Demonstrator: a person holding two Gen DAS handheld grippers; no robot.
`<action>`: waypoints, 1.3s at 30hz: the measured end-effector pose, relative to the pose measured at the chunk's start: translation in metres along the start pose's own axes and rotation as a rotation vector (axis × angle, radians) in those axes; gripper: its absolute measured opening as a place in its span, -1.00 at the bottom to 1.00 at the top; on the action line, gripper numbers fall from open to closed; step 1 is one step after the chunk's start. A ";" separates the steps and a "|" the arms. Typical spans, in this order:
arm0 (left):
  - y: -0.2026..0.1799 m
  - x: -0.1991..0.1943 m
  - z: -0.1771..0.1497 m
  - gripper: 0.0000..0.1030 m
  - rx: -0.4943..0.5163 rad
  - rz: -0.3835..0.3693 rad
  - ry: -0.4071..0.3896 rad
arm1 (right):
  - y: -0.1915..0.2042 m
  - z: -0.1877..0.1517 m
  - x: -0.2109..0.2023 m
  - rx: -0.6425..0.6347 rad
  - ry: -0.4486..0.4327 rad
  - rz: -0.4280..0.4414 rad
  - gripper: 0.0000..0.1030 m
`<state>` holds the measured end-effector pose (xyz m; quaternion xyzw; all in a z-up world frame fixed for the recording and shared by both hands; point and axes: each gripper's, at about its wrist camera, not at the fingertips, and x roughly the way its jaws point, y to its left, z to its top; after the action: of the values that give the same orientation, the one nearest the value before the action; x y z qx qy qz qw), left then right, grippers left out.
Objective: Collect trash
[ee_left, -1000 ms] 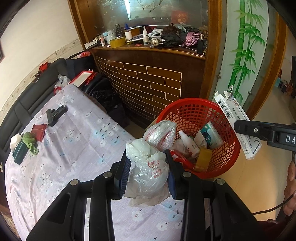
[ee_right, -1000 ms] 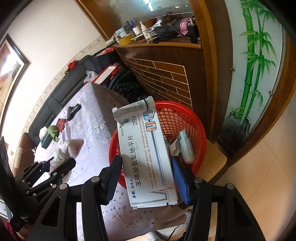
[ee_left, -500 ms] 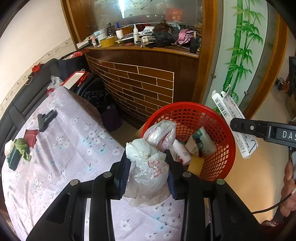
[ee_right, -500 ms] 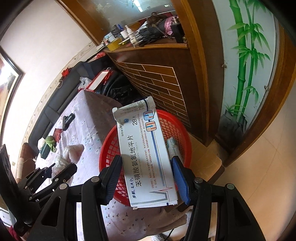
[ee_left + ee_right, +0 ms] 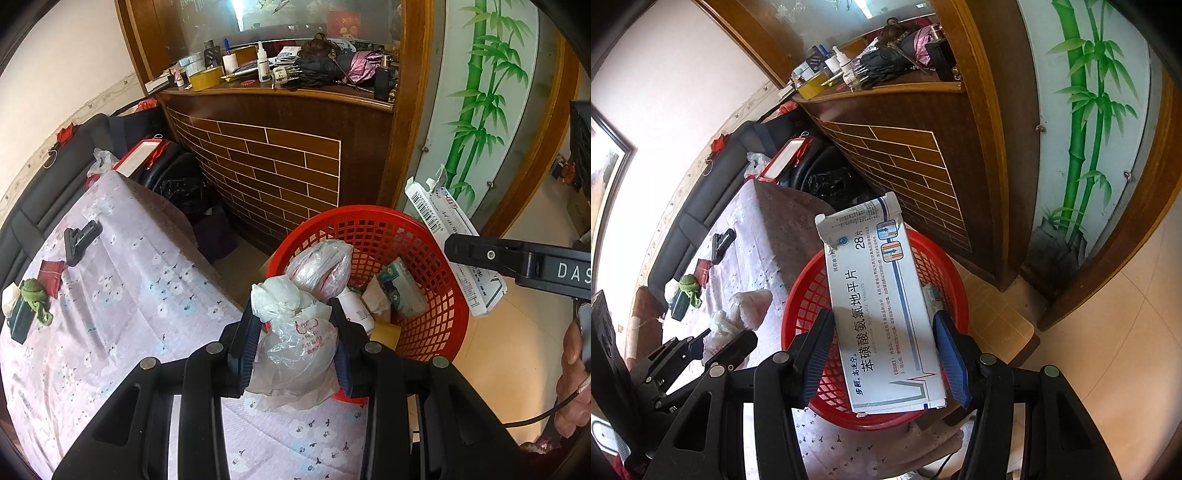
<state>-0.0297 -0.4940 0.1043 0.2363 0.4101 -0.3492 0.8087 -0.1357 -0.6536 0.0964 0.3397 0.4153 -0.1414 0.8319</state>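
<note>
**Collect trash: 2 items poised over the bin, neither dropped yet**

While both loads are hanging at the red basket [image 5: 373,236], it is already holding a bag, a bottle, packets and a tape roll. Leftovers are sitting on the table [image 5: 122,295]: black clip, red pouch, green cloth.

Right gripper [image 5: 886,354] is clamping the medicine box [image 5: 882,306] across its width, jaws about half spread; long axis running away from the camera, torn flap pointing far, over the basket.

Left gripper [image 5: 295,347] is pinching the plastic bag [image 5: 295,343], jaws narrow, at the near rim.

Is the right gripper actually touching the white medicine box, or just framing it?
Touching. The right wrist view shows the right gripper with both blue pads pressed against the long edges of the medicine box, which hangs above the red basket.
</note>
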 end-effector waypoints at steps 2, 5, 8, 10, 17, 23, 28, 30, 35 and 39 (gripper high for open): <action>0.000 0.001 0.001 -0.34 0.000 0.000 0.001 | 0.001 0.002 0.002 -0.004 0.003 0.001 0.16; -0.001 0.004 0.002 -0.34 0.000 0.001 0.006 | 0.002 0.005 0.005 -0.013 0.005 0.001 0.16; -0.002 0.008 0.003 -0.34 0.001 0.002 0.009 | 0.001 0.008 0.008 -0.018 0.007 -0.005 0.16; -0.003 0.010 0.004 -0.34 0.002 0.002 0.011 | 0.001 0.010 0.011 -0.021 0.009 -0.006 0.16; -0.005 0.016 0.007 -0.32 0.003 -0.001 0.010 | 0.003 0.015 0.019 -0.036 0.021 -0.007 0.16; -0.005 0.017 0.009 0.20 -0.015 -0.003 0.000 | 0.000 0.020 0.023 -0.039 0.023 -0.012 0.21; 0.002 0.004 0.004 0.37 -0.034 -0.005 -0.013 | -0.005 0.016 0.007 -0.027 -0.007 -0.034 0.29; 0.007 -0.007 0.000 0.55 -0.046 0.006 -0.045 | -0.004 0.014 -0.001 -0.032 -0.025 -0.061 0.30; 0.024 -0.046 -0.015 0.71 -0.050 0.029 -0.142 | 0.008 -0.004 -0.032 -0.102 -0.101 -0.184 0.55; 0.036 -0.080 -0.037 0.81 -0.046 0.059 -0.204 | 0.025 -0.027 -0.057 -0.179 -0.165 -0.279 0.64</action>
<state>-0.0538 -0.4167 0.1536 0.1929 0.3265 -0.3379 0.8614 -0.1738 -0.6197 0.1413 0.1908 0.3997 -0.2453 0.8623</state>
